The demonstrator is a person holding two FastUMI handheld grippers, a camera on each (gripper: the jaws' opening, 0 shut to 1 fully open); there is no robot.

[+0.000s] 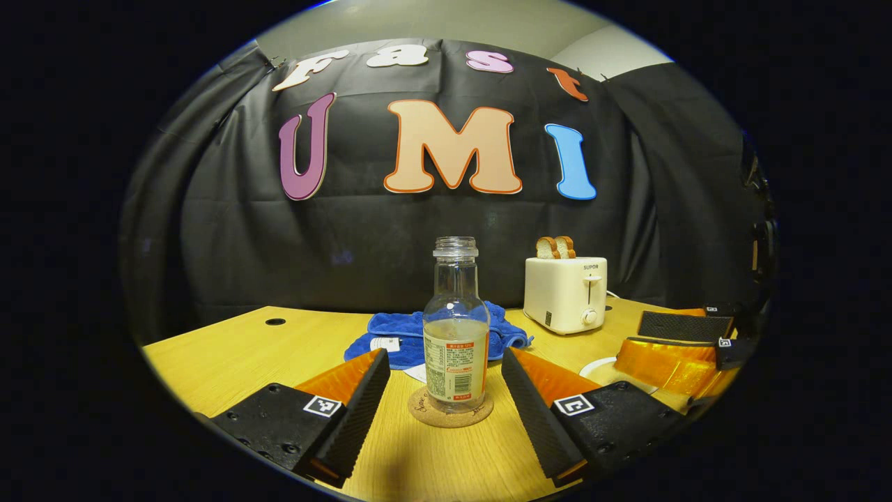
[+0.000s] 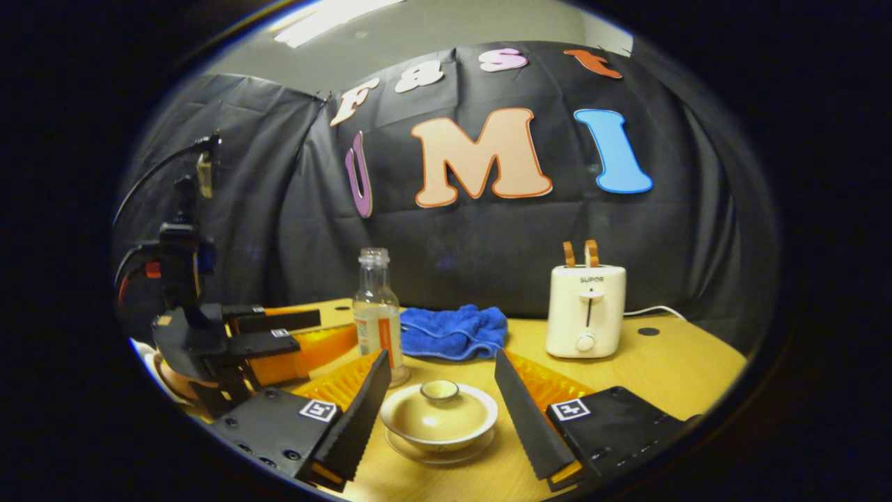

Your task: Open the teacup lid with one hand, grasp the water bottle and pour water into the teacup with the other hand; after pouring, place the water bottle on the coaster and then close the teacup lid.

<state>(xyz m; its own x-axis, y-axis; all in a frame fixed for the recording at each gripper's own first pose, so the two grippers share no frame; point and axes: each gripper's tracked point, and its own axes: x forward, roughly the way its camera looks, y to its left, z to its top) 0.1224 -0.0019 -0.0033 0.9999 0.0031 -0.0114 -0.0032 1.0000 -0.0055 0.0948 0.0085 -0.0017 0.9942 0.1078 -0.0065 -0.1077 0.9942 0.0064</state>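
Between left tool (image 1: 446,397) fingers – bottle (image 1: 456,335), untouched

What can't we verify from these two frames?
- Water level in the teacup: right gripper view, the lid sits on it and covers the inside.
- Teacup in left gripper view: cut off behind the right gripper; a pale rim alone peeks out.
- Bottle base and coaster contact in right gripper view: hidden by that gripper's own finger.
- Bottle label text: too small.

Both grippers just hanging low over the table, left gripper (image 1: 442,390) and right gripper (image 2: 439,394) spread wide, gripping nothing.
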